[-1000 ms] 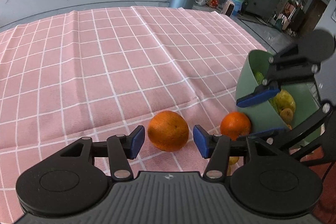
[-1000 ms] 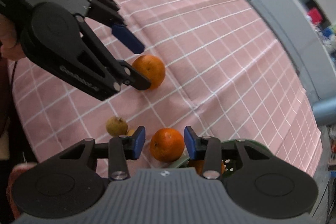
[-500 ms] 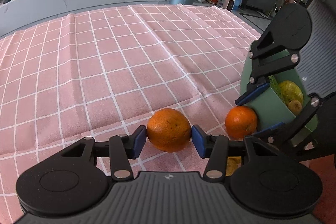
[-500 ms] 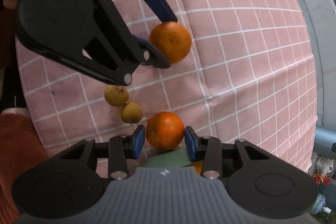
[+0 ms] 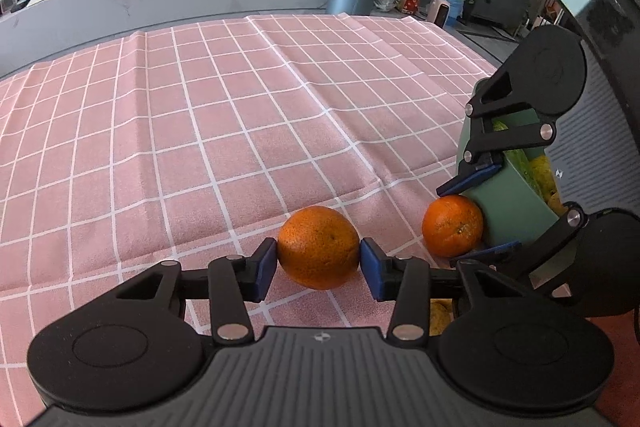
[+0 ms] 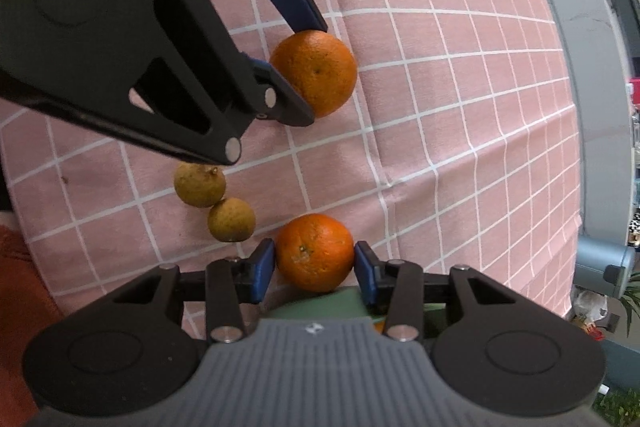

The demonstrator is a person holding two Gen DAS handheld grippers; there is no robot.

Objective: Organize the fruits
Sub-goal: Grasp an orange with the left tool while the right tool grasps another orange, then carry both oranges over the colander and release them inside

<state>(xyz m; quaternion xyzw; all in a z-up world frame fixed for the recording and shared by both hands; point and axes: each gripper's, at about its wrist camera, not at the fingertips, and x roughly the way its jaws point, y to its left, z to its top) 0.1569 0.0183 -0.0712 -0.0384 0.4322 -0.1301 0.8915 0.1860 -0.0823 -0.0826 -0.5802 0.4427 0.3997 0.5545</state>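
Left gripper (image 5: 319,265) has just been closing; its blue pads now touch both sides of the larger orange (image 5: 319,247) between them, fruit sitting on the pink checked cloth (image 5: 200,147). Right gripper (image 6: 315,267) pinches the second orange (image 6: 315,251) between its pads, right against the green basket (image 5: 508,211) wall just behind it. Two small yellow-brown fruits (image 6: 216,197) lie touching each other on the cloth, left of the right gripper's tips, between the two grippers.
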